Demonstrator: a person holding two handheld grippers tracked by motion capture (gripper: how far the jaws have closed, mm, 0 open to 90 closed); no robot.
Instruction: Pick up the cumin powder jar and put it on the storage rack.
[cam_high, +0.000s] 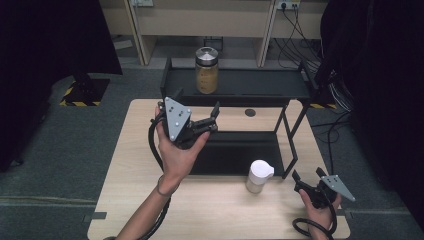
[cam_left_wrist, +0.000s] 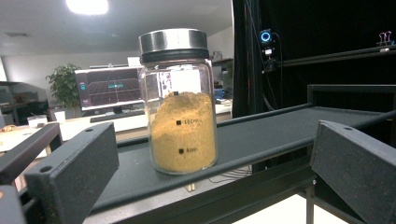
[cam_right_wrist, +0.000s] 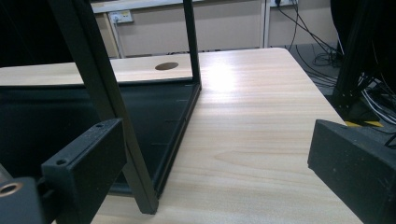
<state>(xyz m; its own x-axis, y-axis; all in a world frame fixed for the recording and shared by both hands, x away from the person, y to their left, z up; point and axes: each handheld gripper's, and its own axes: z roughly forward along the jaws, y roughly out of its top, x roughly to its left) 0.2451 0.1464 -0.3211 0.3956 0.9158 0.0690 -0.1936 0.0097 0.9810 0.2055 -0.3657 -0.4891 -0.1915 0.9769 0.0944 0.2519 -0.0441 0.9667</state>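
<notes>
A glass jar (cam_high: 206, 70) with a metal lid, half full of tan powder, stands upright on the top shelf (cam_high: 250, 82) of a black two-level rack. My left gripper (cam_high: 197, 103) is held up in front of that shelf, open and empty, a short way from the jar. In the left gripper view the jar (cam_left_wrist: 180, 102) stands centred between the spread fingers (cam_left_wrist: 74, 168), apart from both. My right gripper (cam_high: 306, 175) hovers low over the table's front right corner, open and empty, with its fingers (cam_right_wrist: 86, 158) facing the rack's front right post (cam_right_wrist: 112, 102).
A small white-capped container (cam_high: 259, 176) stands on the wooden table (cam_high: 210, 210), just in front of the rack's lower tray (cam_high: 235, 152) and left of my right gripper. A round cable hole (cam_high: 250, 112) sits behind the rack. Cables hang at the right.
</notes>
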